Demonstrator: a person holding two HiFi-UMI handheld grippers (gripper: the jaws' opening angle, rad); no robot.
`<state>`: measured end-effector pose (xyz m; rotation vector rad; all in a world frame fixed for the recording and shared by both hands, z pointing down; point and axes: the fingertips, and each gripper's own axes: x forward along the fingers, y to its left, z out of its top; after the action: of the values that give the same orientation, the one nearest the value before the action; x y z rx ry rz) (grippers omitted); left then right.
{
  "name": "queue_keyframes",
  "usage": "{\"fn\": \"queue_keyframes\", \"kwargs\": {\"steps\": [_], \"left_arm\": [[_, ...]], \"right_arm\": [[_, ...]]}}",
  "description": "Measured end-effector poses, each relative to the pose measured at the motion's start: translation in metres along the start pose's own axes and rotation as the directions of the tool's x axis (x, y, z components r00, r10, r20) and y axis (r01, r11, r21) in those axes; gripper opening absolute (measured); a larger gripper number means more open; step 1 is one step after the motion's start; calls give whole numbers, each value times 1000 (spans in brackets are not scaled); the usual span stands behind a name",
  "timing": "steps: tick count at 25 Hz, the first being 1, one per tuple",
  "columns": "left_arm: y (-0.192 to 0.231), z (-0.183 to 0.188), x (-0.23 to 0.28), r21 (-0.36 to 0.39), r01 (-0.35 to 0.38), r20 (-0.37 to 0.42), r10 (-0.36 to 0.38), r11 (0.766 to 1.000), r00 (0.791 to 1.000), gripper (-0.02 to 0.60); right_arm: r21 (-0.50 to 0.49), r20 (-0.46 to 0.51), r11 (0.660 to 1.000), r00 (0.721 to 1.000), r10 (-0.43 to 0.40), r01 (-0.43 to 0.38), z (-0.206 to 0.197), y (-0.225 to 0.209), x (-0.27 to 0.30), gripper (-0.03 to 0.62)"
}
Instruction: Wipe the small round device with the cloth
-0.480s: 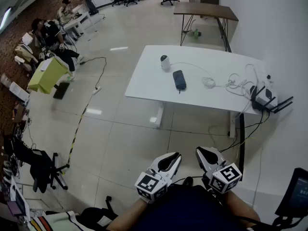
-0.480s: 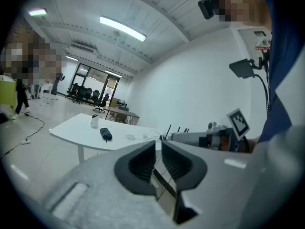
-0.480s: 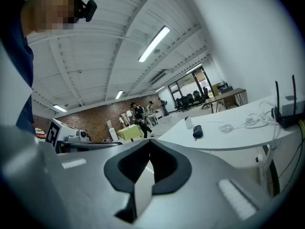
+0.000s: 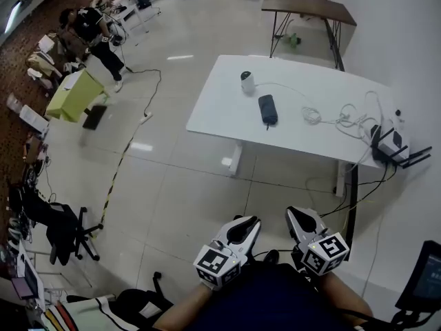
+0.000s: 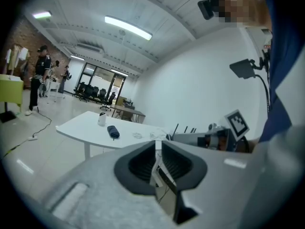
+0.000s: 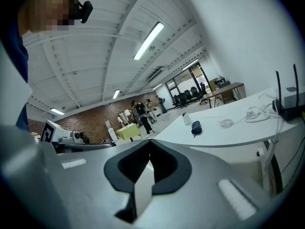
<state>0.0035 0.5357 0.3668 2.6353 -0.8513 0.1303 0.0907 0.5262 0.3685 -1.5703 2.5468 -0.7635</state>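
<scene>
White round device (image 4: 247,82) stands beside dark cloth (image 4: 267,109).

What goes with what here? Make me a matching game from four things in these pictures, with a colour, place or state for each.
Things:
1. small round device
2. cloth
3. cables
4. left tool

Descriptions:
a. shut and empty, held low, well short of the table
b. dark blue, rolled up, lying on the table
c. white, standing upright on the table
d. loose white tangle toward the table's right end

Pairs: 1-c, 2-b, 3-d, 4-a
</scene>
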Motion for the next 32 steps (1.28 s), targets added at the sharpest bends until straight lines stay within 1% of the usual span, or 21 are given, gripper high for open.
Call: {"fn": "queue_keyframes", "kwargs": {"steps": [5, 10, 14, 17, 20, 24, 28, 32], "left_arm": [[32, 7, 19, -27, 24, -5, -24, 999, 1000, 40], [70, 30, 41, -34, 65, 0, -65, 997, 998, 40], [94, 53, 52, -42, 105, -21, -106, 994, 994, 40], [116, 58, 58, -55, 121, -20, -122, 991, 992, 41], [141, 54, 62, -69, 128, -14, -130, 989, 991, 41], [160, 62, 63, -97, 160, -22, -163, 982, 986, 41], [184, 65, 64, -82, 147, -18, -149, 986, 989, 41], [198, 70, 65, -107, 136, -21, -139, 985, 990, 41]], "right_arm": [[5, -18, 999, 999, -33, 33, 5, -12, 33, 9], [0, -11, 997, 997, -80, 80, 25, -22, 74, 9], [-5, -20, 994, 994, -109, 109, 35, -25, 104, 9], [-9, -36, 991, 991, -131, 131, 37, -27, 125, 9], [-13, -56, 988, 986, -154, 154, 38, -27, 147, 9], [-18, -64, 982, 980, -190, 189, 42, -28, 173, 9], [-29, -72, 982, 980, -187, 186, 45, -26, 193, 9], [-33, -78, 981, 978, -192, 190, 50, -28, 204, 9]]}}
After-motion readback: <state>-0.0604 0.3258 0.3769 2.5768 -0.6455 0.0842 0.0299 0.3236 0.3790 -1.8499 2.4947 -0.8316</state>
